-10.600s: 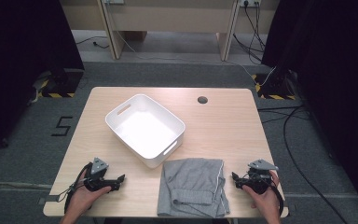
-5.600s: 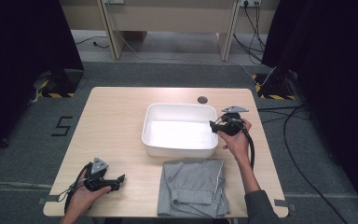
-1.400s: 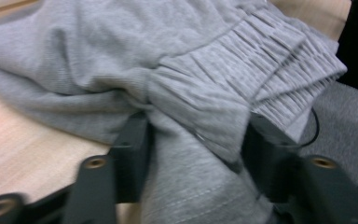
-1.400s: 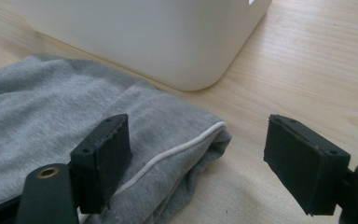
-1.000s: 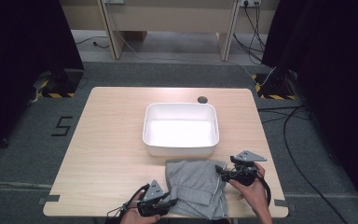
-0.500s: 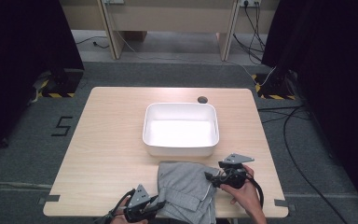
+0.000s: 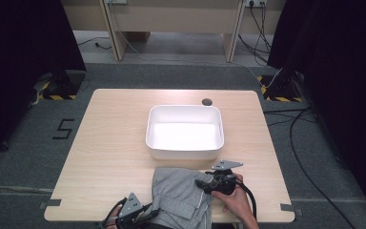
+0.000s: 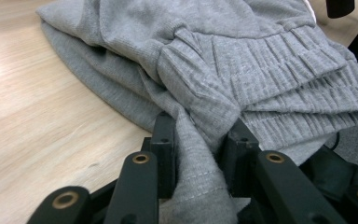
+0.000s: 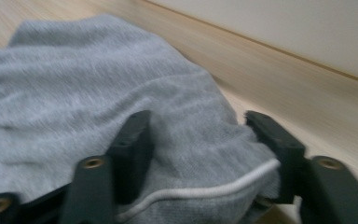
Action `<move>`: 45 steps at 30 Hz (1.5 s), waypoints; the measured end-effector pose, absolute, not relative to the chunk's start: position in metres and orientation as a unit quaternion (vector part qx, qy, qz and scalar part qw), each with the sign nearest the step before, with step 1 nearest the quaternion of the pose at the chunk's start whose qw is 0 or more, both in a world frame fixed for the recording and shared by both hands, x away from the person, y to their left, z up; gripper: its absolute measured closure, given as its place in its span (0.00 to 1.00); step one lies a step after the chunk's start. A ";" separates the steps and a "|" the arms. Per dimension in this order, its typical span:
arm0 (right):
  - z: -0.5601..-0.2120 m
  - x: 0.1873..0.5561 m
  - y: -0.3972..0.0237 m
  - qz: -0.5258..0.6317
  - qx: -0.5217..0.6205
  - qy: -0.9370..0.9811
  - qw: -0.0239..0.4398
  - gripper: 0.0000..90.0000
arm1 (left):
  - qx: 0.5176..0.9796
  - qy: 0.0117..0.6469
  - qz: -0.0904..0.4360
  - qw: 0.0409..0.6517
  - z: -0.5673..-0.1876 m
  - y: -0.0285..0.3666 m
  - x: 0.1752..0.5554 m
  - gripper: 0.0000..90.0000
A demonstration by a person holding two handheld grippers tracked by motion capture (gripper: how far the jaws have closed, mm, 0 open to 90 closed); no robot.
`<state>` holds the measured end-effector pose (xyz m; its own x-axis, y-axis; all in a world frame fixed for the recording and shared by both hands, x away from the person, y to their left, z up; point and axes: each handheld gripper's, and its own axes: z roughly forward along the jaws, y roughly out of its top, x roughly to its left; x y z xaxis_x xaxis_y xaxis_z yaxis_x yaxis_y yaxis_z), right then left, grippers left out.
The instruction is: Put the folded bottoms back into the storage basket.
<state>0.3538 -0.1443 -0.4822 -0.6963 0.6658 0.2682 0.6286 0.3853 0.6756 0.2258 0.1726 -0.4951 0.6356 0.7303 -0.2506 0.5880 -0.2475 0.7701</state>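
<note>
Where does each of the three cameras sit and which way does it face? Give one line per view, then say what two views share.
High view: fixed above the person's side, looking forward and down on the table, white tub and grey garment; both hands with the left gripper and right gripper enter from below.
Left gripper view: rides the left gripper, looking along its jaws, closed on a fold of the garment.
Right gripper view: rides the right gripper, its jaws apart around the garment's edge, the tub wall beyond.
Shared: both gripper views show the garment on the wooden table.

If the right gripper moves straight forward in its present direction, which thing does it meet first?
The right gripper would probably push straight into the grey garment, whose edge already lies between its open jaws. Depth is unclear beyond that fabric.
</note>
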 end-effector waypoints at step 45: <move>-0.472 0.364 -0.133 0.462 0.369 0.805 0.049 0.76 | 0.791 0.399 0.083 0.456 -0.482 0.159 0.233 0.84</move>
